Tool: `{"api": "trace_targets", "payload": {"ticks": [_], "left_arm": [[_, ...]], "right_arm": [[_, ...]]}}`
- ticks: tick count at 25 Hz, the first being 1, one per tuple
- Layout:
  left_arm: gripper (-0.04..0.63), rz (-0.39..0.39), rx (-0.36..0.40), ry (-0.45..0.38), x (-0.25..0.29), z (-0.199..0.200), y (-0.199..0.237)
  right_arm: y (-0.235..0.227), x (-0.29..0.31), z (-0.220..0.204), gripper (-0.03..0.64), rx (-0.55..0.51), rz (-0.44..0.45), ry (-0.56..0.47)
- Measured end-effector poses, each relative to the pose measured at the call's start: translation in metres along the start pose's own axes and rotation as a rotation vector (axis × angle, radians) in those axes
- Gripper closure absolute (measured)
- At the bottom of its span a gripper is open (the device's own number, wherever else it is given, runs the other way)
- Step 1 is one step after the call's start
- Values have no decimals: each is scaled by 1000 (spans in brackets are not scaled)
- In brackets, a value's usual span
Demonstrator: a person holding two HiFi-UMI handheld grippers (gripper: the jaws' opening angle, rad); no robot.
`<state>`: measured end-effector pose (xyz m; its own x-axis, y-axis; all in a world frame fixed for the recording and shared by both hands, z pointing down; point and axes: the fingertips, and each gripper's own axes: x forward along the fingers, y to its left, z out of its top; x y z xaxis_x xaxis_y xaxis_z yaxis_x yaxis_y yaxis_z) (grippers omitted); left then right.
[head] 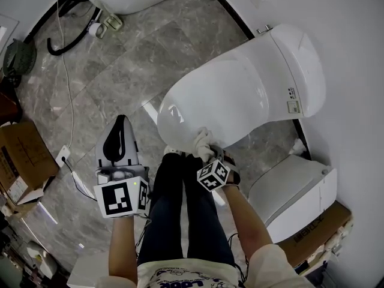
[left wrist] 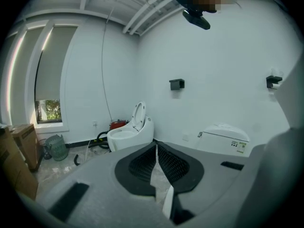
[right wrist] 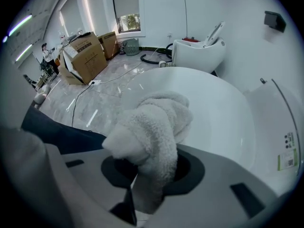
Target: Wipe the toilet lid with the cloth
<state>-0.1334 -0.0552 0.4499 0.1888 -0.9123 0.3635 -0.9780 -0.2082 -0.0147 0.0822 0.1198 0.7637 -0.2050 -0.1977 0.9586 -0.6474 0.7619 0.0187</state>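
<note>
Right tongs [right wrist: 152,169] clamped on fluffy white cloth [right wrist: 153,125] at glossy white toilet lid's [head: 222,95] front edge, grey marble floor [head: 120,71] below; left tongs [left wrist: 156,161] closed, empty.

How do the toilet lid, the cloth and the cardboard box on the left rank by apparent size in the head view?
1. toilet lid: largest by far.
2. cardboard box: partly cut off by the frame edge, so only its visible part counts.
3. cloth: smallest, bunched in the right gripper.

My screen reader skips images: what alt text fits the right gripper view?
The right gripper clamps a bunched white cloth just in front of a closed white toilet lid; cardboard boxes stand on the floor behind.
</note>
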Motion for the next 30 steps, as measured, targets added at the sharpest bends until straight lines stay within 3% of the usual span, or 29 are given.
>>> {"api": "trace_targets", "payload": {"ticks": [8,16,30], "left_arm": [[577,-31,8,8,13,2,-25],[577,-55,23,15,29,5,-50],[577,-77,47,22,48,12,-79]], "right_arm": [[-44,-8,-30,506,16,-28,11],[-106,-19,-61,503,161,-68,3],[-183,-31,-89,500,297,-121,-9]]}}
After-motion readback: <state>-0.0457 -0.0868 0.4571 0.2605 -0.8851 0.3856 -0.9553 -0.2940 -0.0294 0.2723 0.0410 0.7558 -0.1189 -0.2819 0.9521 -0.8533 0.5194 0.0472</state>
